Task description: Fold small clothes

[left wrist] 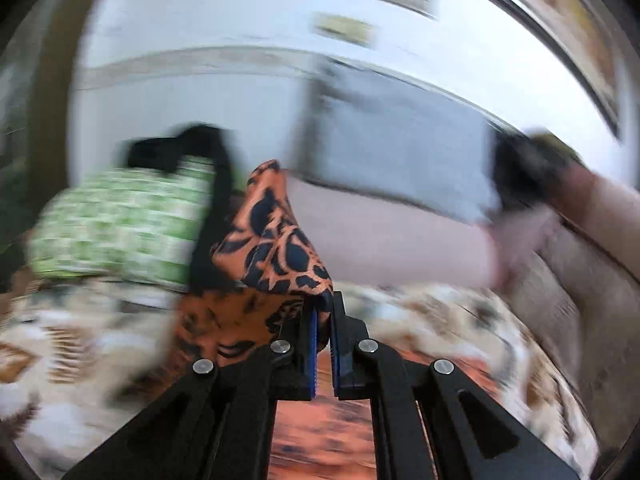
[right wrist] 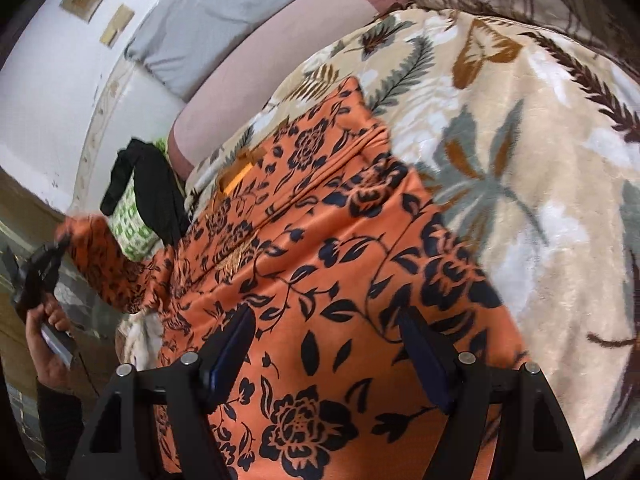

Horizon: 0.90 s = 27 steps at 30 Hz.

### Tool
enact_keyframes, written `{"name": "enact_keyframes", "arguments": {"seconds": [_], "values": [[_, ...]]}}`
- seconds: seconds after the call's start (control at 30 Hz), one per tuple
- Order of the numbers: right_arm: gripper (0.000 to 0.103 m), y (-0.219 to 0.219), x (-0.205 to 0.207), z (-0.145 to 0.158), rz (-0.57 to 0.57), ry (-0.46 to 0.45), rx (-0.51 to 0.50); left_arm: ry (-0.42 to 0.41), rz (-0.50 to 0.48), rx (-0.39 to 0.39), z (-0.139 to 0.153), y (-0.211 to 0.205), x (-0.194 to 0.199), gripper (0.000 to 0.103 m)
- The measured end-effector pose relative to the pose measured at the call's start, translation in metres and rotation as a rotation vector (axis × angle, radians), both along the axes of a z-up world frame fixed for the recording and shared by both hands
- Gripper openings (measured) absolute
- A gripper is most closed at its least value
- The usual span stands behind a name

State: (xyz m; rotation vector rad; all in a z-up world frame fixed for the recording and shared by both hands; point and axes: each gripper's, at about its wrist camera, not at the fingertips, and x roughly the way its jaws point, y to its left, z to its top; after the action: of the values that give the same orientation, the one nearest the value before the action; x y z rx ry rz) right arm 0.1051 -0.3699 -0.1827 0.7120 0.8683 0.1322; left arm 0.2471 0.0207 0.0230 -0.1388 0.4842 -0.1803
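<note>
Left gripper (left wrist: 324, 320) pinches the orange floral garment (right wrist: 320, 280), lifted at nine o'clock. Right gripper (right wrist: 326, 344) hangs wide open, empty, over the cloth on the bed (right wrist: 540, 140).

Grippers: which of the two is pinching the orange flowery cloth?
The left gripper: it is shut on a corner of the orange cloth. The right gripper hangs open above the cloth, pinching nothing.

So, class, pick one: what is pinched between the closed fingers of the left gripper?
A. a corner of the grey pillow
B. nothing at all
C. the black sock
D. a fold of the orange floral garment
D: in the left wrist view the left gripper is shut on a raised fold of the orange floral garment, while the right gripper hovers open over the same cloth.
</note>
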Motion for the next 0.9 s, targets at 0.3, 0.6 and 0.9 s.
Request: {"name": "enact_keyframes", "arguments": {"seconds": [0.3,0.6,0.9], "values": [[0.078,-0.016,0.0,0.012,0.014,-0.021,-0.002,0.278,-0.229,0.042,-0.089,-0.052,0.007,0.053],[0.079,-0.002,0.118,0.04,0.116,-0.041,0.108,0.427,0.139,-0.09,-0.157,0.124,-0.004,0.061],[0.042,0.024,0.232,-0.011,0.143,0.228,-0.094,0.55,0.109,-0.215,-0.201,0.144,0.015,0.057]]}}
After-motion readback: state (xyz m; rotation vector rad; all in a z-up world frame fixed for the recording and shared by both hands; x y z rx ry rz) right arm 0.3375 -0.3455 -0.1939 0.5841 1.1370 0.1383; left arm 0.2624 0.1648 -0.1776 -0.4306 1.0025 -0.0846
